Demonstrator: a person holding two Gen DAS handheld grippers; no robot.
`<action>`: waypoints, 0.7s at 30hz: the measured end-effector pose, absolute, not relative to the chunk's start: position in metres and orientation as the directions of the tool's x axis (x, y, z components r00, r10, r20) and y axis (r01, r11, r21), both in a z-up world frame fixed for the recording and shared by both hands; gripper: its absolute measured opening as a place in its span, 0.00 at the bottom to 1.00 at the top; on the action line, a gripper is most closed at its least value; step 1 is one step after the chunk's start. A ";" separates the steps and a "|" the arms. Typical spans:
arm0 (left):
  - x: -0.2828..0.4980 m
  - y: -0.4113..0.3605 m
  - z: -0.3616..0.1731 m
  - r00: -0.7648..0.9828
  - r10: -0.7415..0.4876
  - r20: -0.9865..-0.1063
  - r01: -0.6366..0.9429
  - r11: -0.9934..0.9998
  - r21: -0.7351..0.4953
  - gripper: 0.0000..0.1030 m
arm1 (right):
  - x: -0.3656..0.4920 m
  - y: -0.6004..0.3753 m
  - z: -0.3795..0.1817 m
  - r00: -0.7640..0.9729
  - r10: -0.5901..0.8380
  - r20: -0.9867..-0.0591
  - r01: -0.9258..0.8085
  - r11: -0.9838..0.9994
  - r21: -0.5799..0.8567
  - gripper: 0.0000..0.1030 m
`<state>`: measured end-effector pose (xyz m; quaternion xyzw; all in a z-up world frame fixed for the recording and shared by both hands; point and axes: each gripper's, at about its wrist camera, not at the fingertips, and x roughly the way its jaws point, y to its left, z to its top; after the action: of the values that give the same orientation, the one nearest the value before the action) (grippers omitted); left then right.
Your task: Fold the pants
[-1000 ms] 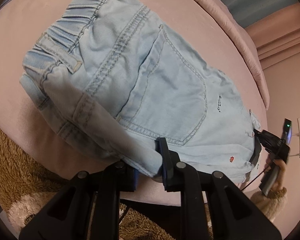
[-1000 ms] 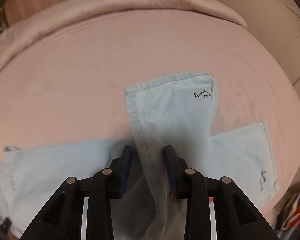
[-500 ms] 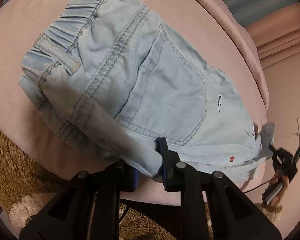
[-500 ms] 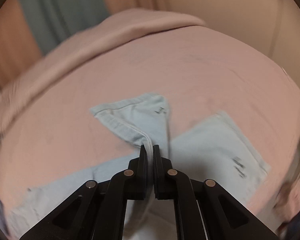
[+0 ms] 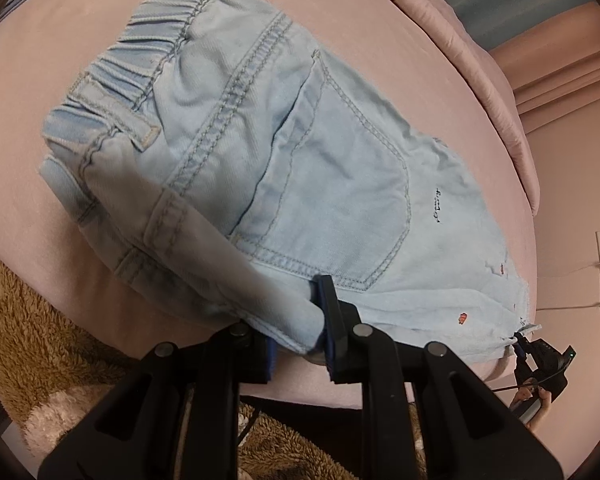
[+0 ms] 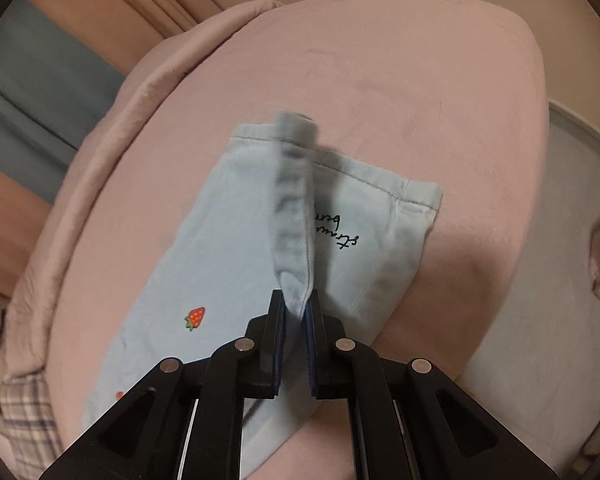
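Left gripper [image 5: 296, 326] clamps the jeans [image 5: 300, 160] near the waistband to anchor them while the right gripper [image 6: 296, 312], pinched on a leg hem [image 6: 294, 208], lifts it for folding.

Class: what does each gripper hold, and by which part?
Left gripper: pants, upper edge fold. Right gripper: leg hem.

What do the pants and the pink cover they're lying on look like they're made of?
The pants look like thin, washed light-blue denim, matte: a twill weave, double-stitched seams, a patch pocket and a gathered elastic waistband show. They drape softly, so probably a light cotton blend. The pink cover looks like a matte, short-napped fabric, perhaps brushed cotton or velvety microfibre; its faint smudgy shading suggests a nap.
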<state>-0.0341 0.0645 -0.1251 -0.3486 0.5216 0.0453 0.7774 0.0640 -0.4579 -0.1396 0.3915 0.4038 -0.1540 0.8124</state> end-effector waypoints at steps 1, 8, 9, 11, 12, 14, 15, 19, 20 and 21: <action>-0.034 0.066 -0.123 0.455 -0.295 -0.840 -0.440 0.746 -0.500 0.22 | 0.065 -0.462 -0.139 0.630 0.075 -0.773 0.561 0.645 0.519 0.05; -0.042 0.084 -0.102 0.504 -0.196 -0.841 -0.478 0.749 -0.460 0.38 | 0.063 -0.480 -0.131 0.628 0.008 -0.778 0.596 0.637 0.488 0.31; -0.043 0.088 -0.101 0.505 -0.169 -0.846 -0.490 0.751 -0.442 0.38 | 0.062 -0.483 -0.131 0.630 0.007 -0.777 0.599 0.632 0.491 0.31; -0.045 0.097 -0.104 0.511 -0.149 -0.847 -0.515 0.735 -0.440 0.37 | 0.063 -0.490 -0.132 0.635 0.019 -0.773 0.597 0.623 0.506 0.31; -0.046 0.101 -0.106 0.523 -0.158 -0.838 -0.521 0.719 -0.460 0.36 | 0.065 -0.492 -0.133 0.634 0.026 -0.773 0.593 0.625 0.508 0.31; -0.046 0.107 -0.112 0.535 -0.175 -0.827 -0.527 0.695 -0.488 0.28 | 0.070 -0.493 -0.135 0.628 0.038 -0.777 0.588 0.632 0.506 0.31; -0.046 0.108 -0.114 0.538 -0.177 -0.824 -0.527 0.693 -0.493 0.21 | 0.073 -0.493 -0.134 0.626 0.043 -0.778 0.584 0.636 0.505 0.31; -0.048 0.110 -0.113 0.551 -0.192 -0.812 -0.520 0.682 -0.514 0.11 | 0.082 -0.491 -0.132 0.618 0.015 -0.786 0.585 0.658 0.473 0.18; -0.049 0.108 -0.109 0.551 -0.187 -0.814 -0.517 0.689 -0.508 0.11 | 0.082 -0.490 -0.130 0.614 0.008 -0.789 0.586 0.666 0.462 0.04; -0.049 0.108 -0.105 0.552 -0.185 -0.813 -0.514 0.692 -0.506 0.11 | 0.083 -0.490 -0.129 0.613 0.000 -0.790 0.586 0.671 0.455 0.04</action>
<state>-0.0494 0.1083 -0.1050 -0.3782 0.4618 0.1034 0.7956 0.0834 -0.4904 -0.1286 0.3643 0.4023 -0.1784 0.8207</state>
